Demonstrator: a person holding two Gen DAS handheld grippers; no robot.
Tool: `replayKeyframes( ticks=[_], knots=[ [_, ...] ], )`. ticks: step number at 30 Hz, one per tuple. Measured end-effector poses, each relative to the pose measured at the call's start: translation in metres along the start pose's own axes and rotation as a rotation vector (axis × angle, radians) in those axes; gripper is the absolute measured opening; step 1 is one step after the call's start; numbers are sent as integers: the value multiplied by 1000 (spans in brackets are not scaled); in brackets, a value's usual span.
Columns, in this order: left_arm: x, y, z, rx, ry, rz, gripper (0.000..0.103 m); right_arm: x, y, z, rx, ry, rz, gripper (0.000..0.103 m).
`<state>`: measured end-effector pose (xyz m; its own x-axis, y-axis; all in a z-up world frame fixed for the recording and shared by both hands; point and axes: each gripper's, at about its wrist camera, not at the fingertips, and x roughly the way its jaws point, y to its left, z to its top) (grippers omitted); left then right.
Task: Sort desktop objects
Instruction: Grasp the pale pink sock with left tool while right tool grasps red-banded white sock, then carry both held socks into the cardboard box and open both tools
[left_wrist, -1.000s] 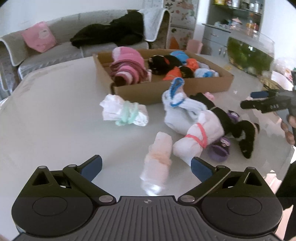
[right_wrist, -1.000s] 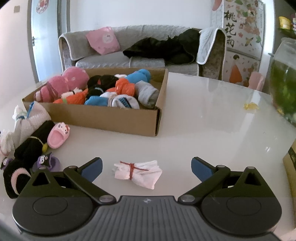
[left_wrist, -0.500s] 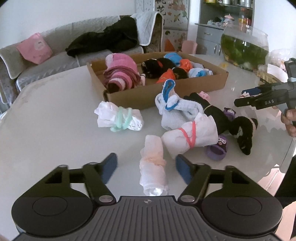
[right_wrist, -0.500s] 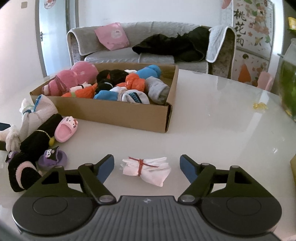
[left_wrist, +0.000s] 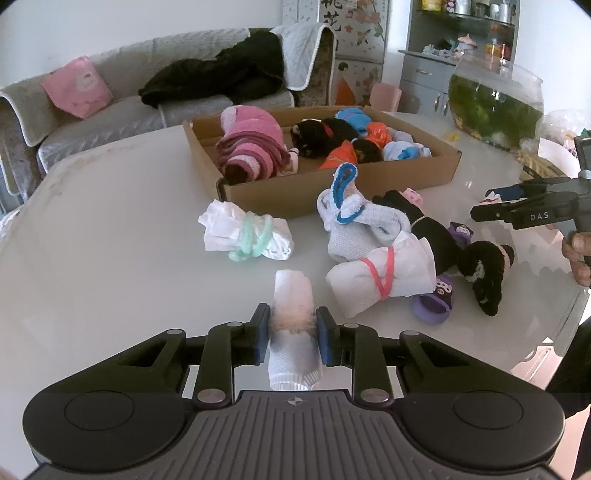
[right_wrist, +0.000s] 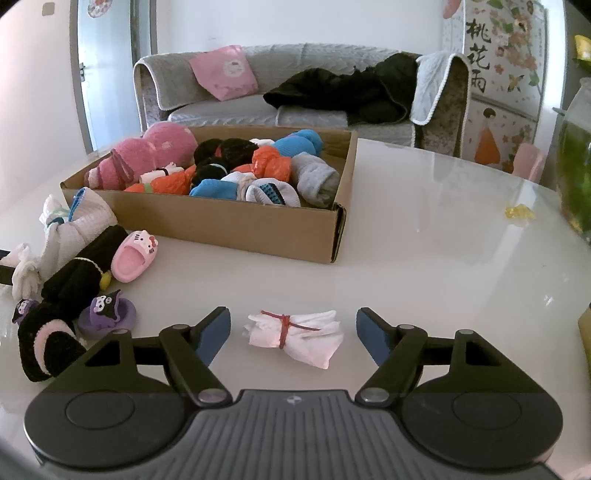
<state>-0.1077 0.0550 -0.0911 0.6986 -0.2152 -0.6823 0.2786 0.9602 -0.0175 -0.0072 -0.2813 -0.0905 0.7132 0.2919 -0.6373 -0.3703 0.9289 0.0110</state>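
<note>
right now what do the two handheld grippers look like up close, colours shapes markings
Both are matte black plastic. The left gripper and the right gripper each have a ribbed grey-black body with a small round emblem, two round hubs, silver pivot pins, angular linkage arms and blue finger pads. Seen side-on from the left wrist, the right one shows white "DAS" lettering. A dark sleeve shows at that view's right edge.

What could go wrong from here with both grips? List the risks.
1. The left gripper has just been closing and now pinches the soft white roll at its fuzzy band; the roll may sag or slip out on lifting.
2. The right gripper has been closing, but its pads do not yet touch the red-banded bundle, which lies crosswise; its loose ends could crumple or skid on the glossy table.
</note>
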Motion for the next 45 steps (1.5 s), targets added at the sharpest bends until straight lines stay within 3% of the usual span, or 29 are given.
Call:
replayKeyframes(
  ticks=[2,16,29,38,45],
  knots=[
    [0,0,0,-4,0,7,32,-3,3,1,-8,1,14,43],
    [-9,12,2,-58,-35,4,31,-5,8,2,-7,3,36,42],
    [-30,17,21,-124,-188,-20,32,-24,7,28,40,-109,67,42],
    [-44,3,96,-111,-327,-77,32,-42,0,85,93,-275,93,42],
    [-5,-16,165,-55,-345,-85,32,-14,3,130,81,-322,116,42]
  ],
)
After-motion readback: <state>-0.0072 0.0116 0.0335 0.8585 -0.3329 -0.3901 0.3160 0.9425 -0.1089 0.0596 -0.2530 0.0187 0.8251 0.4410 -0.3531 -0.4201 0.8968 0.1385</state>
